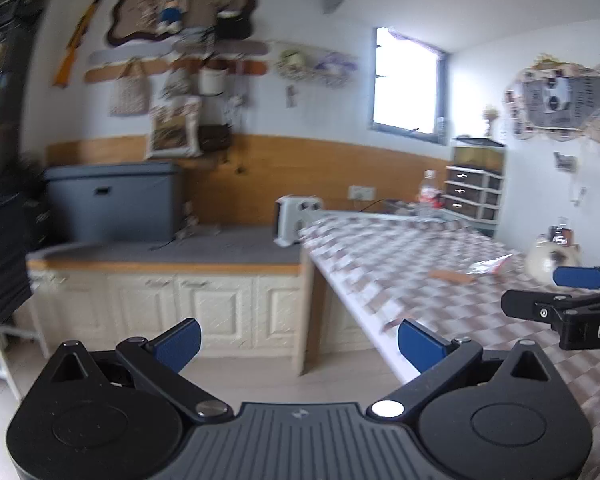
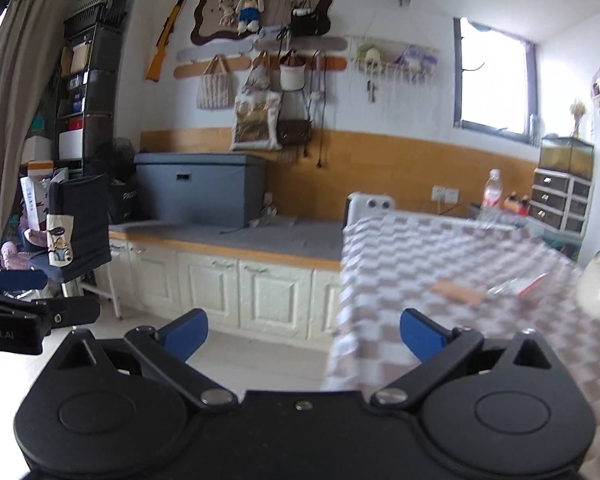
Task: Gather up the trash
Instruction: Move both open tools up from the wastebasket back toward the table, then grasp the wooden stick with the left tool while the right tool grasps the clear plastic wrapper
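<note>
The trash lies on the checked tablecloth [image 1: 400, 264]: a crinkled clear wrapper with a red edge [image 1: 494, 265] and, just to its left, a flat brown scrap [image 1: 454, 277]. Both sit towards the far right part of the table, well ahead of the 2 grippers and touched by neither. In the right wrist view the same wrapper [image 2: 518, 286] and brown scrap [image 2: 458, 292] appear blurred. A round white object [image 1: 550, 260] stands just right of the wrapper; what it is cannot be told.

The left gripper [image 1: 300, 344] has its blue pads wide apart and holds nothing, hanging over the table's near left edge. The right gripper [image 2: 304, 336] is also spread wide and empty, above the table's near corner. Each gripper shows at the side of the other's view.

At the table's far end stand a plastic bottle [image 2: 493, 188] and a white drawer unit [image 2: 562, 204]. Left of the table runs a low cream cabinet [image 2: 220, 284] with a grey top, carrying a grey box [image 2: 198, 188]. Bags [image 2: 216, 84] and ornaments hang on the wall above, and a window [image 2: 494, 80] shines bright at the right
</note>
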Demonstrator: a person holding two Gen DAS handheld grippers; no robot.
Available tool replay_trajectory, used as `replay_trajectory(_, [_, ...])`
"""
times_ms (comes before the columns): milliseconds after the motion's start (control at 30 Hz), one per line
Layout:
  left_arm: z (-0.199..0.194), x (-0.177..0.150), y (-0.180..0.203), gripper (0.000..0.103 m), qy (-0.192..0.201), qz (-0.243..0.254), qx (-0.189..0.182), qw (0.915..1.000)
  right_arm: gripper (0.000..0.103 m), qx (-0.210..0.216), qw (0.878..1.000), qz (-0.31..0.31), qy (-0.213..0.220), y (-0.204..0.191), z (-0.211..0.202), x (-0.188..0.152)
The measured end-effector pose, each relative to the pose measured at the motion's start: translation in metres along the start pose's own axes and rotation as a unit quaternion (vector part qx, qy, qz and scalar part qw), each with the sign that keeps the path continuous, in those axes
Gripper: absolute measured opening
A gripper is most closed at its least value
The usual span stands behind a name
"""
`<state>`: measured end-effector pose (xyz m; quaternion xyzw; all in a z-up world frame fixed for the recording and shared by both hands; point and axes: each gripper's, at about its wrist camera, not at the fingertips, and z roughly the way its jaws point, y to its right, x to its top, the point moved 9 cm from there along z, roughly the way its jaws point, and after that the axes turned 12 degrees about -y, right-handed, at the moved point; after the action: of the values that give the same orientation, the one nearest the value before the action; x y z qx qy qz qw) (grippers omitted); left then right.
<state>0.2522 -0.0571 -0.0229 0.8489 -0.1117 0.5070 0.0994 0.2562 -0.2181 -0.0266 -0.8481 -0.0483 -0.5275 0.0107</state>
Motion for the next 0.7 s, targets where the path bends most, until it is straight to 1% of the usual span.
replay_trajectory(167, [0.014, 0.021, 0.052, 0.103, 0.009, 0.034, -0.025, 0.9991, 0.103, -0.024, 0.999, -0.018, 0.019, 0.051, -0.017, 0.009])
replay_trajectory(267, [0.025, 0.027, 0.081, 0.103, 0.011, 0.052, -0.037, 0.9979, 0.103, -0.053, 0.998, -0.026, 0.022, 0.090, -0.021, 0.015])
replay_trajectory(367, [0.037, 0.032, 0.108, 0.103, 0.009, 0.065, -0.047, 0.9967, 0.103, -0.069, 0.997, -0.029, 0.019, 0.124, -0.020, 0.019])
replay_trajectory(500, [0.057, 0.038, 0.143, 0.103, 0.000, 0.081, -0.064, 0.9946, 0.103, -0.105, 0.993, -0.044, 0.021, 0.172, -0.015, 0.026])
replay_trajectory(633, [0.083, 0.046, 0.176, 0.103, -0.015, 0.092, -0.084, 0.9921, 0.103, -0.121, 0.992, -0.014, 0.013, 0.227, -0.002, 0.037])
replay_trajectory(700, [0.097, 0.050, 0.192, 0.103, -0.022, 0.099, -0.094, 0.9904, 0.103, -0.126, 0.992, 0.013, 0.012, 0.257, 0.008, 0.044])
